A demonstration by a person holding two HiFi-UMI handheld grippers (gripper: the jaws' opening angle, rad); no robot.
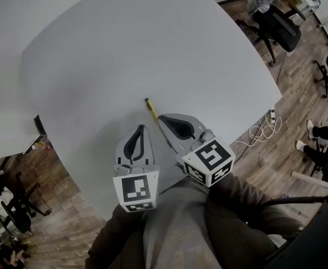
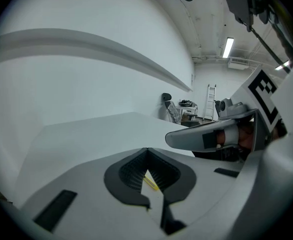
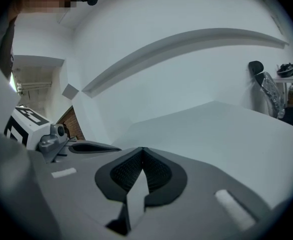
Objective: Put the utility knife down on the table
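On my head view the left gripper (image 1: pixel 141 128) hangs low over the near edge of the white table (image 1: pixel 125 49). Its own view shows its jaws (image 2: pixel 146 151) meeting at the tips with nothing clamped. Through the narrow gap behind the tips I can see a thin yellow sliver, which I take for the utility knife (image 2: pixel 151 182) lying on the table below. The head view cannot show me that gap at all.

The head view does give the knife's place. The utility knife (image 1: pixel 151 107) lies flat on the table just ahead of the two grippers, between their tips, with its yellow end pointing away from me. Neither gripper holds it.

The right gripper (image 1: pixel 163 118) sits just right of the knife. In its own view the jaws (image 3: pixel 142 150) are closed tip to tip and only bare table (image 3: pixel 226 129) shows through the gap, with no knife. That view also catches the left gripper (image 3: pixel 86 146) alongside.

At far right the head view shows an office chair (image 1: pixel 276 27) on wooden floor (image 1: pixel 276 150).
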